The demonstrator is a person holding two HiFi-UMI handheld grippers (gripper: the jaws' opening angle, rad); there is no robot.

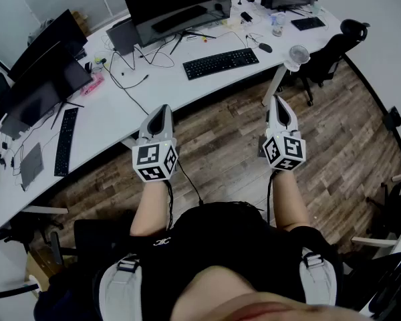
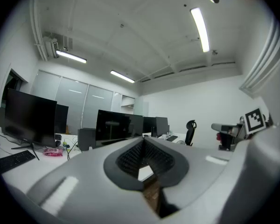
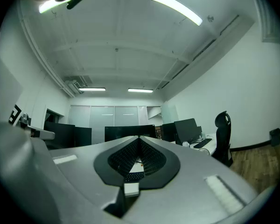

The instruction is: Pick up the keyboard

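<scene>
**Both grippers closed and empty, short of the desk**

Nearest, the person's forearms hold two grippers above the wooden floor (image 1: 220,146). The left gripper (image 1: 164,108) has its fingers pressed together at the tips, with nothing between them. The right gripper (image 1: 279,100) is the same, and each gripper view shows it plainly.

Beyond them runs the white desk (image 1: 154,79), with three keyboards on it. The keyboard (image 1: 220,63) closest to the grippers lies flat near the desk's front edge. It sits at about 1 o'clock from the left fingers and 11 o'clock from the right fingers, well apart from both.

A second keyboard (image 1: 65,141) lies at 9 o'clock on the desk's left wing. A third keyboard (image 1: 308,23) lies far off at 1 o'clock.

At least four monitors (image 1: 177,2) stand behind: two at 10 o'clock, one at 12 and one at 1. One black office chair (image 1: 331,52) stands at 2 o'clock.
</scene>
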